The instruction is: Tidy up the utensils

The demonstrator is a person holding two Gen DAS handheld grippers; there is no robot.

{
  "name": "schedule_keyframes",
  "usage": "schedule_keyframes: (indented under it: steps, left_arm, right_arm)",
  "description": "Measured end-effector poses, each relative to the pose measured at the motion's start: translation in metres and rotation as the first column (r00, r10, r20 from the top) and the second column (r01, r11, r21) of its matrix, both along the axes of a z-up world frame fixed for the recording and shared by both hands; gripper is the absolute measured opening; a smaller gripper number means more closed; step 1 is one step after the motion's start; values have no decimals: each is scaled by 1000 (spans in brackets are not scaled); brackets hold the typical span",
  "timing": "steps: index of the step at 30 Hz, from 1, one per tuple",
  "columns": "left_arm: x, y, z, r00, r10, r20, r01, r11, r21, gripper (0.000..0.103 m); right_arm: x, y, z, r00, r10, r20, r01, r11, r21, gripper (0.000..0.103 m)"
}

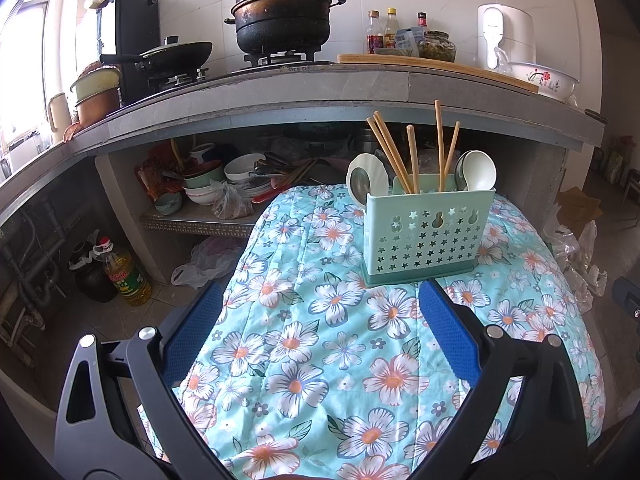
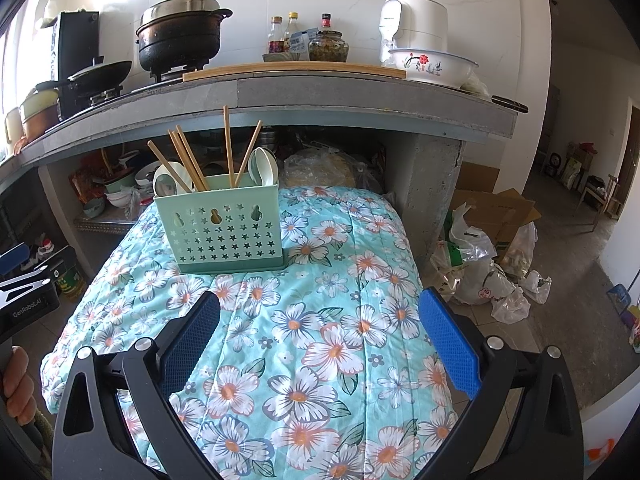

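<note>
A mint green utensil holder [image 1: 424, 236] [image 2: 218, 224] with star cut-outs stands upright on the floral cloth [image 1: 320, 340] [image 2: 304, 320]. Several wooden chopsticks [image 1: 394, 152] [image 2: 188, 160] lean in its middle. Pale green spoons [image 1: 366, 178] [image 2: 168, 184] sit at its left end and more spoons [image 1: 478, 170] [image 2: 264, 166] at its right end. My left gripper [image 1: 320, 312] is open and empty, short of the holder. In the right wrist view my right gripper [image 2: 320, 320] is open and empty, below and right of the holder. The left gripper's body [image 2: 24, 300] shows at that view's left edge with a hand under it.
A grey counter [image 1: 320, 92] [image 2: 320, 92] runs behind the holder, carrying pots, a wok, bottles, a floral basin [image 2: 432, 66] and a white cooker [image 2: 412, 24]. Dishes fill the shelf [image 1: 216, 184] below. An oil bottle [image 1: 126, 276] stands on the floor at left. Bags and a carton [image 2: 488, 240] lie at right.
</note>
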State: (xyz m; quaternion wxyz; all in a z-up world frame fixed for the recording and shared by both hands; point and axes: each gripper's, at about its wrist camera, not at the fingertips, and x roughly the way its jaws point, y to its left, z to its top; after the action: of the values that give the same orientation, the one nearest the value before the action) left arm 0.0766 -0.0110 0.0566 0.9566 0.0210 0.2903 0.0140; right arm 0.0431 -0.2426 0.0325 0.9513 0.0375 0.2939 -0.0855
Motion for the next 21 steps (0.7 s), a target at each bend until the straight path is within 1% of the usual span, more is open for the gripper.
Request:
schedule_keyframes:
  steps: [21]
  left_arm:
    - [1,-1,-2,1000,-3,-3,3,1000,-1,95]
  right_arm:
    - [-1,1,0,1000,-2,-1,2,1000,1,97]
